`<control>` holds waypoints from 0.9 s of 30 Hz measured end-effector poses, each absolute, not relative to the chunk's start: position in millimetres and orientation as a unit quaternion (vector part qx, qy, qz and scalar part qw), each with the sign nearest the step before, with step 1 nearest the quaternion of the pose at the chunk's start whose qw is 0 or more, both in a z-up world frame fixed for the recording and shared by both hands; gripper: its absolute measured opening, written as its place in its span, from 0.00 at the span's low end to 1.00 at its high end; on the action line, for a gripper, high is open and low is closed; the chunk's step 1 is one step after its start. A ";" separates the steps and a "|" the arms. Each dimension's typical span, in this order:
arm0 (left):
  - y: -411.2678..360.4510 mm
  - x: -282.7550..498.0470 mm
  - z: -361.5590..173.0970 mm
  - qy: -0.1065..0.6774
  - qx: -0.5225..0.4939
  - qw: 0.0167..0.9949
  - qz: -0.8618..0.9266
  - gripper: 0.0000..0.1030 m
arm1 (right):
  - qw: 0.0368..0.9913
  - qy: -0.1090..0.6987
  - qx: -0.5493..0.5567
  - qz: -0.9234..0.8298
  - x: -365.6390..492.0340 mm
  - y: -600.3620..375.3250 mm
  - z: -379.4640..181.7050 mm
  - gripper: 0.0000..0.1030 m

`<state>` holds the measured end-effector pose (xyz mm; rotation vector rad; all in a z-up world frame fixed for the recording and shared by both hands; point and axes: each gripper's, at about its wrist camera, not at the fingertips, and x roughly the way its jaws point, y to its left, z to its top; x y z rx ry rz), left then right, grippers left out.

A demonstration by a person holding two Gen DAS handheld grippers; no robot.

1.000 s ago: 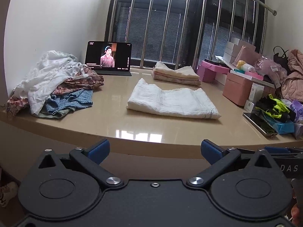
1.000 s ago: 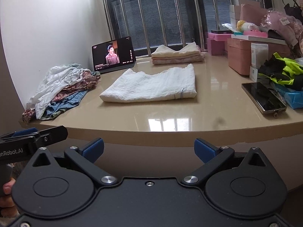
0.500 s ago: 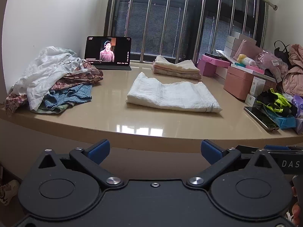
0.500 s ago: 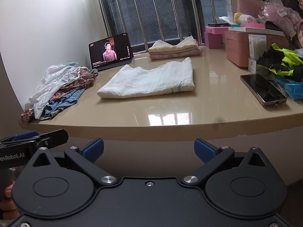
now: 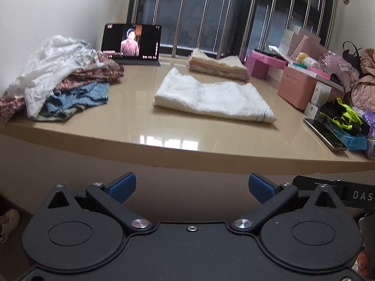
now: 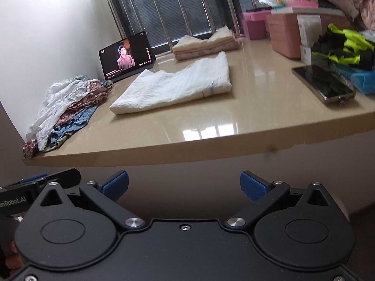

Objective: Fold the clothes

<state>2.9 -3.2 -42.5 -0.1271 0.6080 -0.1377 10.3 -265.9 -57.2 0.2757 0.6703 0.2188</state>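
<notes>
A folded white garment [image 5: 212, 97] [image 6: 173, 85] lies flat in the middle of the beige table [image 5: 182, 138] [image 6: 234, 126]. Behind it sits a neat stack of folded cream and pink clothes [image 5: 218, 66] [image 6: 205, 44]. A loose heap of white, floral and blue clothes [image 5: 59, 77] [image 6: 68, 107] is piled at the table's left end. My left gripper [image 5: 191, 186] and right gripper [image 6: 184, 183] are both open and empty, held below and in front of the table edge, well short of any cloth.
A tablet [image 5: 131, 44] [image 6: 127, 57] playing video leans at the back left. Pink boxes [image 5: 302, 86] [image 6: 286, 34], a black and neon-yellow item [image 5: 342, 116] [image 6: 344, 45] and a phone [image 6: 323, 84] crowd the right side. Window bars [image 5: 222, 11] stand behind the table.
Both grippers have dropped lower and pulled back slightly from the table, so its front edge sits higher in view. The right view has also tilted. The clothes have not moved.
</notes>
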 end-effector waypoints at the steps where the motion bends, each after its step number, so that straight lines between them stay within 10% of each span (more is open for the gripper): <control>1: -2.4 5.0 -43.6 0.302 -0.065 0.948 -0.070 1.00 | 0.928 0.329 0.138 0.107 11.2 -266.7 -58.6 1.00; 27: 7.8 134.6 -16.9 0.249 -0.054 0.964 -0.076 1.00 | 0.939 0.292 0.141 0.112 124.0 -312.0 -46.4 0.99</control>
